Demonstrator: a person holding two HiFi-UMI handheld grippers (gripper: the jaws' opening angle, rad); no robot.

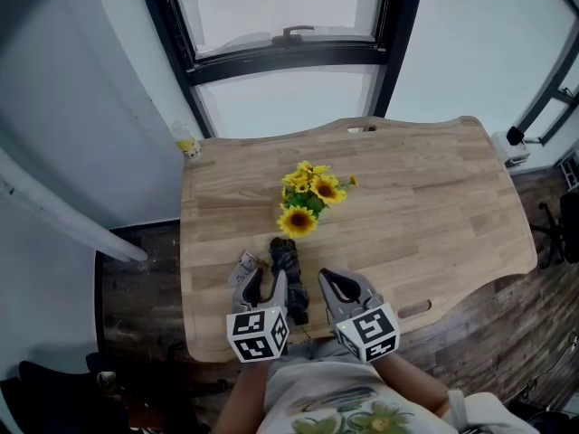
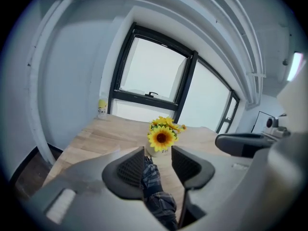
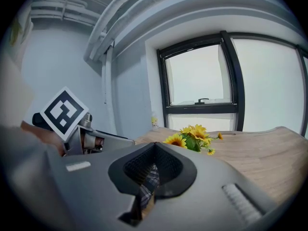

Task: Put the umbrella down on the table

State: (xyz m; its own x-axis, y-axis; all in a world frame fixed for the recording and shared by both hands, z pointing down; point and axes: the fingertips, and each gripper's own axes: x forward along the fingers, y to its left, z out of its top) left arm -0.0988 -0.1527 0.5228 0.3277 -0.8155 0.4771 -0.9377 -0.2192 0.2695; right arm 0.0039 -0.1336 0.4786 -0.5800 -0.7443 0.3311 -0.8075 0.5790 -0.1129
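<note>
Grey left claw [image 1: 264, 274], checkered marker cube [image 1: 258, 333], floral shirt [image 1: 344, 411]

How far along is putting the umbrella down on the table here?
Done: nothing yet. In hand: the folded plaid umbrella is clamped in the right gripper, and the left gripper has its jaws open around it, at the near edge of the wooden table, before the sunflowers. Left: lay it on the wood and release; whether it already touches cannot be told.
</note>
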